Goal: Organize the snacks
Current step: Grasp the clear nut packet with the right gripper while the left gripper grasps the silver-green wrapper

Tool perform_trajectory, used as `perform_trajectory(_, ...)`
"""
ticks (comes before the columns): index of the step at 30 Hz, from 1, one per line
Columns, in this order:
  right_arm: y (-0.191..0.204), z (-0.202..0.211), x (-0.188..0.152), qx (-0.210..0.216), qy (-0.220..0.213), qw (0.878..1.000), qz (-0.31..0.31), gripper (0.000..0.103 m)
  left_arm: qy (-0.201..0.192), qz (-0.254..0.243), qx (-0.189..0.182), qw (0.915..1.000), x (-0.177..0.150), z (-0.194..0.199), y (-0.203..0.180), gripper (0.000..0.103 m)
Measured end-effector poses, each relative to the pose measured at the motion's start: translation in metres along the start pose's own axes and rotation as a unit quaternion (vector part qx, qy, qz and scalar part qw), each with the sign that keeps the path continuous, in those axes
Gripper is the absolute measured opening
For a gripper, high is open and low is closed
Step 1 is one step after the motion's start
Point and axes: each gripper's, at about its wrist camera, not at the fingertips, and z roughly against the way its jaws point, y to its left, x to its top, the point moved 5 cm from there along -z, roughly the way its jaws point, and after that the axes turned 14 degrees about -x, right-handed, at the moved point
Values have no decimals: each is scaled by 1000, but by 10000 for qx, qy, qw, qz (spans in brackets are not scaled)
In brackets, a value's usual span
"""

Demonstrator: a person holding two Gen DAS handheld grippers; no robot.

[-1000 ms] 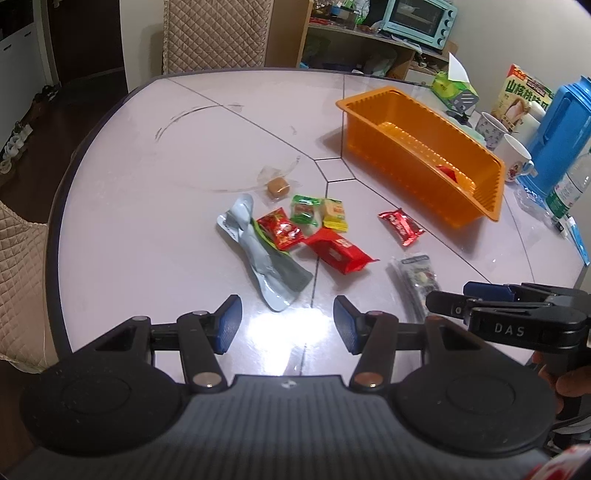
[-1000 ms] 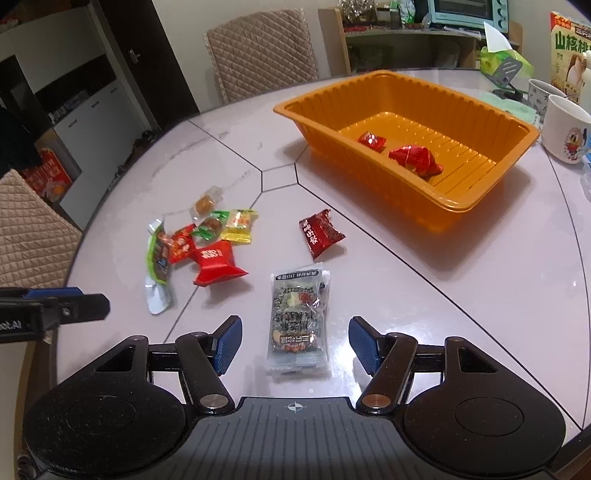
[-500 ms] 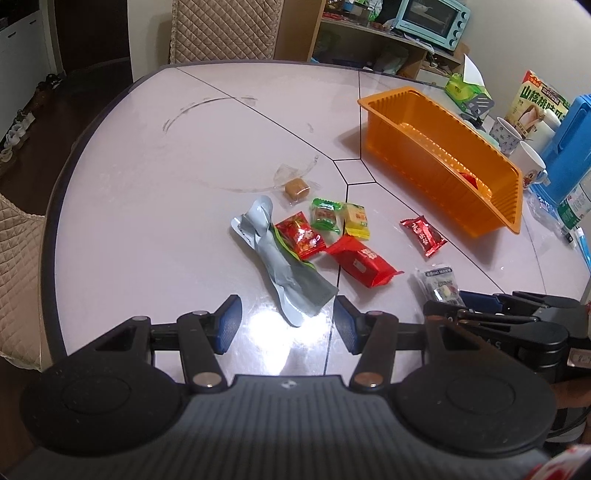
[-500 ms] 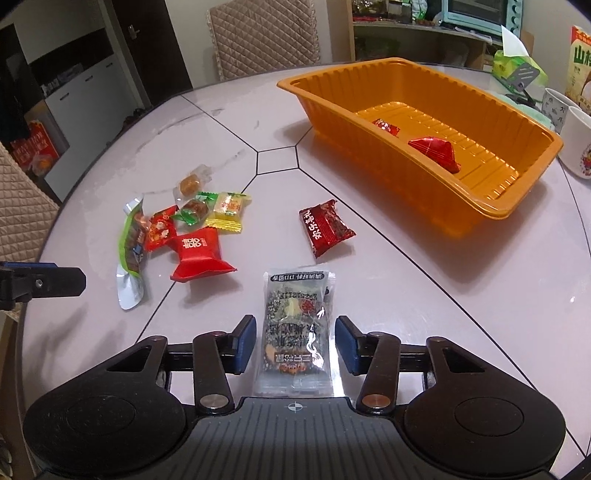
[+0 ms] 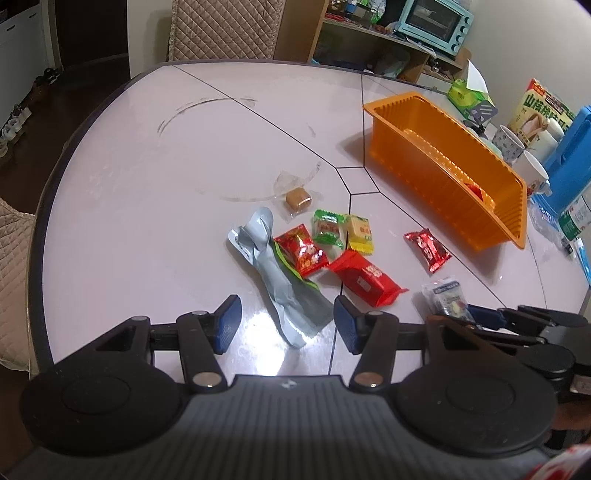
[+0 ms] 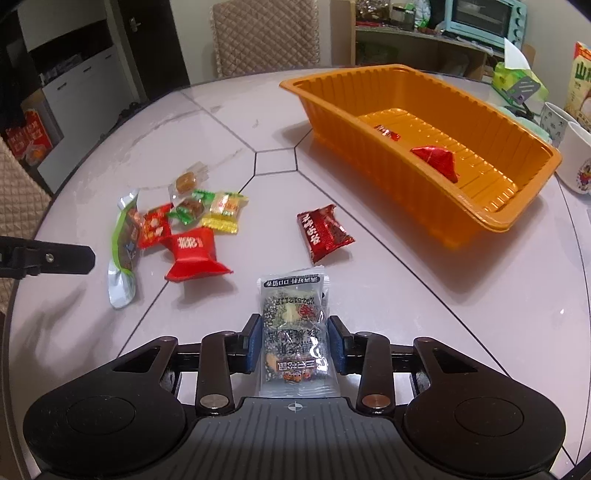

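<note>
My right gripper (image 6: 295, 339) is closing its jaws, and the blue pads touch both sides of a clear seed-snack packet (image 6: 293, 325) that lies flat on the table. My left gripper (image 5: 286, 314) hovers with its jaws opening a little above the near end of a silver-green pouch (image 5: 280, 280), not touching it. Past the pouch lie a red packet (image 5: 365, 280), small red, green and yellow sweets, a brown candy (image 5: 297, 197) and a dark red candy (image 6: 323, 234). The orange tray (image 6: 369, 122) at the right holds two red snacks (image 6: 437, 158).
Two mugs (image 6: 576, 162), a blue jug (image 5: 569, 147), a tissue box (image 5: 467, 98) and a food box stand behind the tray. A quilted chair (image 6: 264, 33) is at the far side. The table's curved edge (image 5: 48, 206) runs along the left.
The right jaws have drawn in from wide apart onto the clear packet. Both grippers have come a little closer to the snacks, and the silver pouch now reaches between the left fingers.
</note>
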Motion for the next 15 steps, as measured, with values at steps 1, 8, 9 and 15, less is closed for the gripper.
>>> perform_trajectory(1,-2,1,1,4,-10,10000,-45,38,-24,23,4,10000,1,-1,1,54)
perform_trajectory(8,-16,8,9,8,21,9992,-393,38,-58,211,3,9998,13,-18,9,56)
perform_trajectory(9,-18,8,10,-2,25,9991,-430,38,-52,207,12,9998,14,-22,10,56)
perform_trajectory(15,-24,9,11,-5,92,9981,-608,38,77,108,185,9997,20,-41,19,56)
